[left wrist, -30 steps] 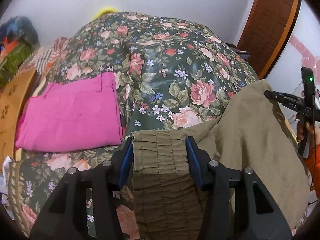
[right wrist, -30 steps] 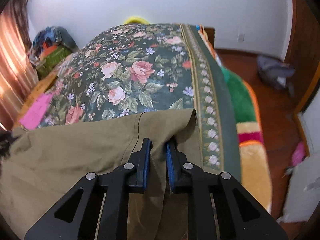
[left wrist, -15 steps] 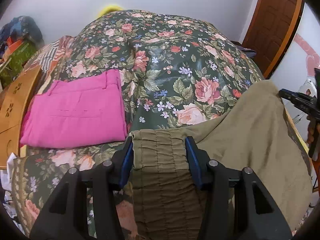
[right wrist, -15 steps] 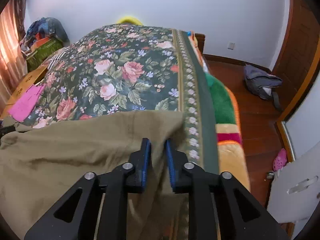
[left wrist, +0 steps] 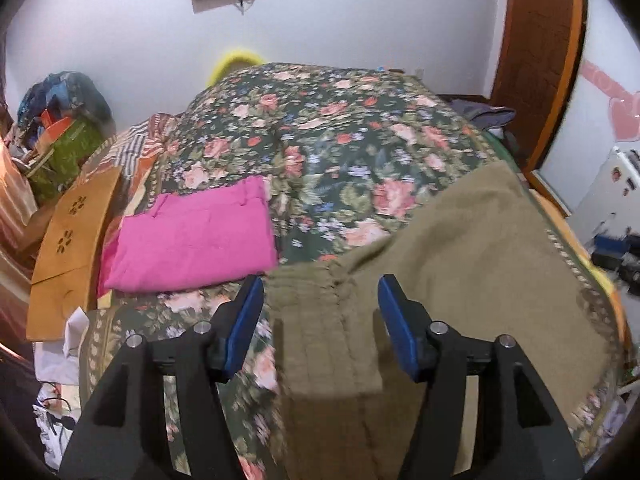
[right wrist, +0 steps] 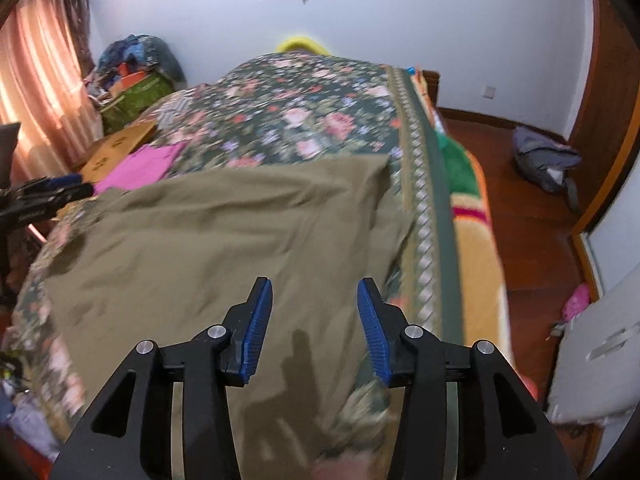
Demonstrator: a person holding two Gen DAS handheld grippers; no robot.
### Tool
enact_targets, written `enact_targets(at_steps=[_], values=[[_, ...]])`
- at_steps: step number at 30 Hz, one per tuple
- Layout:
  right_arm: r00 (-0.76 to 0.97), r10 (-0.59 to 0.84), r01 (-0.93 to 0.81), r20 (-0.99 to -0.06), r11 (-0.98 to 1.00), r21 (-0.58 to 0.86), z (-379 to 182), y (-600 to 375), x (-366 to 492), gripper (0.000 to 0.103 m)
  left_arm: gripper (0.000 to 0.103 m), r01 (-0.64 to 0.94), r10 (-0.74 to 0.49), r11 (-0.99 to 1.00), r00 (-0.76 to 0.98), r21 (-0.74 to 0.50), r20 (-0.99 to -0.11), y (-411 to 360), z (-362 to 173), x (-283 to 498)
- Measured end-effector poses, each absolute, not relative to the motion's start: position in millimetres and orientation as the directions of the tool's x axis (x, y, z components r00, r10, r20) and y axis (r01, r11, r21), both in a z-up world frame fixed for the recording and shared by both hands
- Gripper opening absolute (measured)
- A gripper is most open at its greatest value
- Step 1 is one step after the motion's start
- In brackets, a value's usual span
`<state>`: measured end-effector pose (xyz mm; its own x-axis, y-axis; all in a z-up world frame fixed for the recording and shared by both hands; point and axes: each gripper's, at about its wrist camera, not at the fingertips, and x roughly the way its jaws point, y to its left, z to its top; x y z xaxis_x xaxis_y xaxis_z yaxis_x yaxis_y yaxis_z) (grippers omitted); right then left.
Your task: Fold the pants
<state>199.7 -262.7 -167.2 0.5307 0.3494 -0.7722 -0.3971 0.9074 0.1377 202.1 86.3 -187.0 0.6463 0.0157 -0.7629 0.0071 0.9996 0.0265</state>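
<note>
Both your grippers have just been opening — left gripper [left wrist: 320,308] and right gripper [right wrist: 315,312] jaws spread, nothing pinched. Olive pants [left wrist: 460,264] lie flat on the floral bedspread [left wrist: 328,140] — folded pink pants [left wrist: 192,240] beside them.

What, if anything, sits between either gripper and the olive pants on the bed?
Nothing visible. The olive pants lie spread on the floral bedspread directly beneath the left gripper and right gripper, both open. The folded pink garment lies off to the side.
</note>
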Motion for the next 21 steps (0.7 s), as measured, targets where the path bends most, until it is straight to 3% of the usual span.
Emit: enact_targets(at_steps=[11, 17, 21], values=[[0.426, 0.403, -0.359, -0.810, 0.897, 0.258, -197.2, -252.6, 156.1, 0.041, 0.062, 0.068, -0.081, 0.996, 0.562, -0.052, -0.823, 53.5, -224.7, 158.8], [0.398, 0.414, -0.321, -0.819, 0.899, 0.298, -214.3, -257.3, 144.8, 0.041, 0.079, 0.032, -0.048, 0.999, 0.591, -0.036, -0.805, 57.5, -243.7, 146.6], [0.398, 0.405, -0.316, -0.823, 0.903, 0.292, -212.8, -255.0, 143.5, 0.041, 0.080, 0.001, -0.048, 0.998, 0.580, -0.058, -0.813, 70.6, -238.4, 142.8]])
